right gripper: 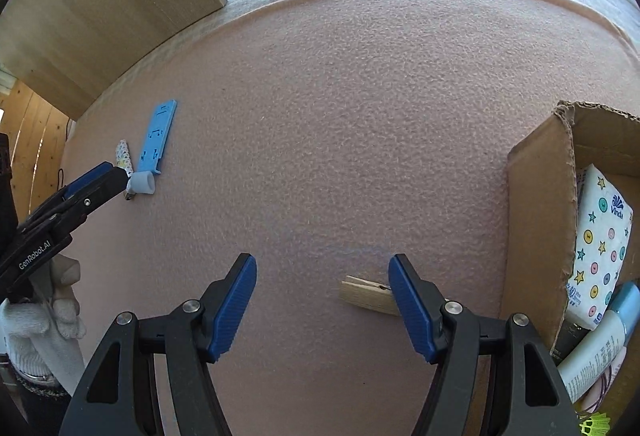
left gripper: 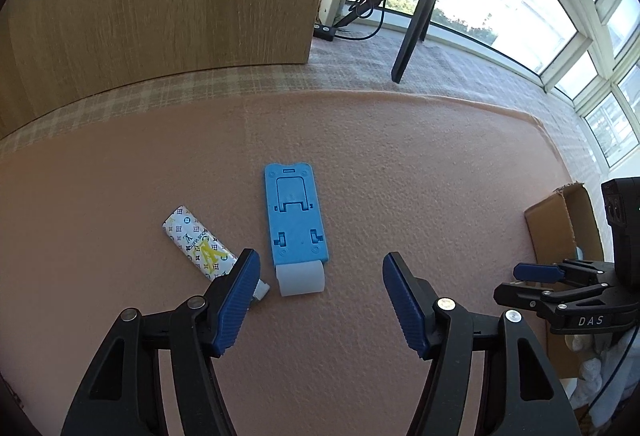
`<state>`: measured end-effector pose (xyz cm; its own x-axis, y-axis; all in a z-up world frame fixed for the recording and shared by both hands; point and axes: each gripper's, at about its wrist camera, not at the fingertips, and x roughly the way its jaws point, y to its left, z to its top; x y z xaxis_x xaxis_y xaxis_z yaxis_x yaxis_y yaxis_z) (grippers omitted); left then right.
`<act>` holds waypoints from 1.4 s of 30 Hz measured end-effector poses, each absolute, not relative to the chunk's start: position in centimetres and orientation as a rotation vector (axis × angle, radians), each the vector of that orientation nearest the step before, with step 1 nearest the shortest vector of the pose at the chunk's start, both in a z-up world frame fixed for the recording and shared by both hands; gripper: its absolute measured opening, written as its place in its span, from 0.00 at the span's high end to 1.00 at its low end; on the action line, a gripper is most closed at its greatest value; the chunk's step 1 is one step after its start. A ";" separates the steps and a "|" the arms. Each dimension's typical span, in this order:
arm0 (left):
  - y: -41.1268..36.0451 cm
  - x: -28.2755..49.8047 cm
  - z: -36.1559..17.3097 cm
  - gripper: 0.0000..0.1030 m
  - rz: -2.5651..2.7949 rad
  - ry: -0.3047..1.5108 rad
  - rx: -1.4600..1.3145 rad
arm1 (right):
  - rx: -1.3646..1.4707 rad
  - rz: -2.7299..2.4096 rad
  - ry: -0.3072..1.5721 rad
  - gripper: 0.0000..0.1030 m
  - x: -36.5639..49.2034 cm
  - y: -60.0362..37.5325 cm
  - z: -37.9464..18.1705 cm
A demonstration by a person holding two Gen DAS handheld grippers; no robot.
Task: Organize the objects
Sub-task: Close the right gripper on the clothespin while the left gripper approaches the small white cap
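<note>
Partly hidden behind the right gripper (right gripper: 322, 300), a wooden clothespin (right gripper: 366, 295) lies left of the cardboard box (right gripper: 538, 220), long axis pointing toward it; both grippers' jaws gape wide, empty.

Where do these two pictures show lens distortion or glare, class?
Left wrist view: the window is blown out white, and the mat edge bows into a curve. Right wrist view: the same mat bulges like a dome, corners go black, and the box leans outward.
</note>
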<state>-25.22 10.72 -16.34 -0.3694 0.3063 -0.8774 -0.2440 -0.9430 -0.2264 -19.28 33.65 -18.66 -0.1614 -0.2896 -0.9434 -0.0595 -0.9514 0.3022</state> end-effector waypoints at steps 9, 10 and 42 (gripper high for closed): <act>10.4 -25.0 -15.9 0.37 2.338 -0.103 -1.493 | 1.852 -2.280 -0.614 0.37 -14.2 35.1 -16.4; 10.4 -25.0 -15.8 0.37 2.335 -0.102 -1.491 | 1.842 -2.292 -0.658 0.37 -13.4 35.5 -16.1; 9.8 -27.1 -18.8 0.55 2.160 -0.170 -1.552 | 1.920 -2.427 -0.904 0.47 -13.6 35.7 -18.7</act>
<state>-27.06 9.77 -18.81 -0.2479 0.4420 -0.8621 -0.3015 -0.8809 -0.3649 -13.65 35.72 -18.66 -0.2887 -0.2713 -0.9182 -0.3952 -0.8398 0.3724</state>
